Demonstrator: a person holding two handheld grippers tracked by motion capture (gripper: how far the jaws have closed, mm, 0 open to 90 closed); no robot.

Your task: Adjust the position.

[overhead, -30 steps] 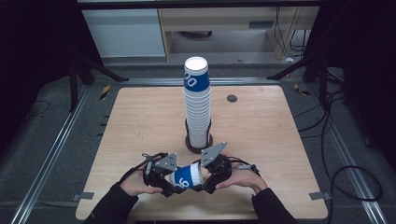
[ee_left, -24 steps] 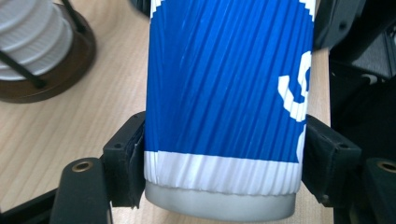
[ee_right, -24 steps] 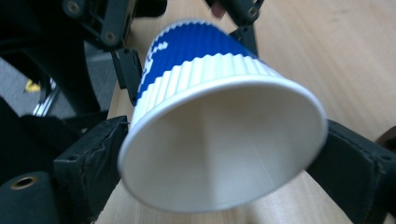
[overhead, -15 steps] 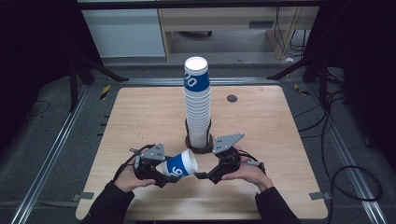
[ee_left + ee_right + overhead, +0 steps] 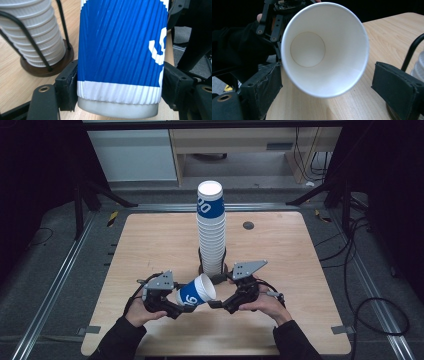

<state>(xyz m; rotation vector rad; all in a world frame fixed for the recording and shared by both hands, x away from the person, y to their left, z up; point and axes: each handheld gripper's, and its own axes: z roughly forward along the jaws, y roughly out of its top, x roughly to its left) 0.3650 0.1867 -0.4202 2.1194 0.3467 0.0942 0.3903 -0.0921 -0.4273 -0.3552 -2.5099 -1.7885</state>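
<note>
While its jaws clamp the ribbed base, the left gripper (image 5: pixel 172 304) holds the cup (image 5: pixel 196 291) tilted over the near table (image 5: pixel 140 250), mouth toward the right gripper (image 5: pixel 218 292). That gripper stands open beside the rim, probably ready to take it. The stack (image 5: pixel 210 230) stands just beyond.

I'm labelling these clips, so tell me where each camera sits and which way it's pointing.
High view: above the person's side, looking forward and down at the table; both forearms, left gripper and right gripper show.
Left gripper view: rides the left gripper, facing the held blue cup between its jaws.
Right gripper view: rides the right gripper, facing into the cup's mouth, open jaws either side.
Shared: the cup and the cup stack.
</note>
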